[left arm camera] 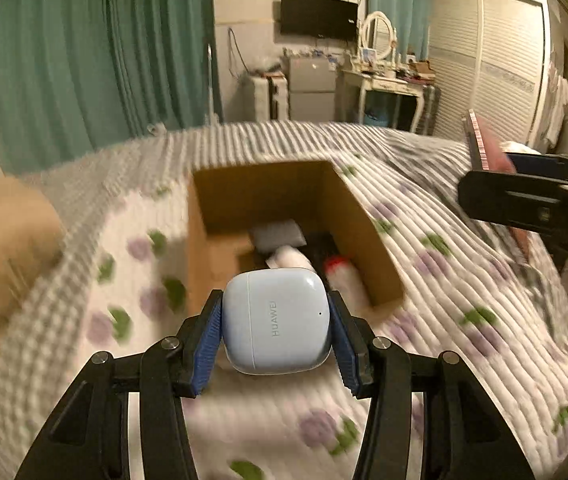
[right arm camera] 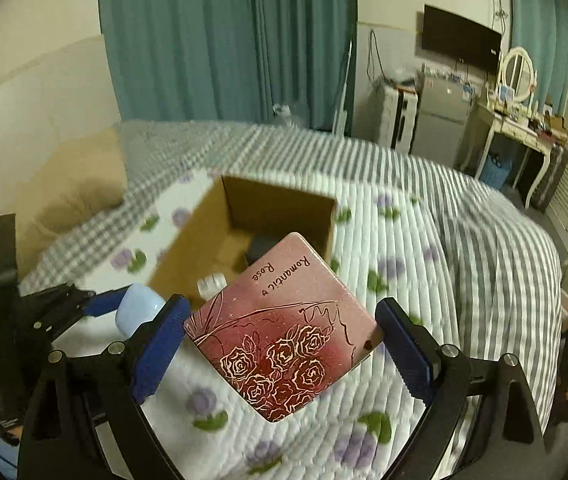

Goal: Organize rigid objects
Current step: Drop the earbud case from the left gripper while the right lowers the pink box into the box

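My left gripper [left arm camera: 276, 320] is shut on a pale blue Huawei earbud case [left arm camera: 277, 320] and holds it above the quilt, just in front of an open cardboard box [left arm camera: 368, 236]. The box holds a grey pouch [left arm camera: 278, 232], a white bottle with a red cap [left arm camera: 340, 270] and a white item. My right gripper [right arm camera: 280, 344] is shut on a pink "Romantic Rose" box [right arm camera: 284, 328], held tilted over the near side of the cardboard box [right arm camera: 244, 204]. The left gripper with the blue case [right arm camera: 136, 312] shows at the left of the right wrist view. The right gripper [left arm camera: 524, 196] shows at the right of the left wrist view.
The cardboard box sits on a bed with a flowered white quilt [left arm camera: 464, 280] and a grey checked blanket [right arm camera: 204, 148]. A tan pillow [right arm camera: 80, 184] lies at the left. Green curtains, a dressing table [left arm camera: 388, 80] and a wardrobe stand beyond the bed.
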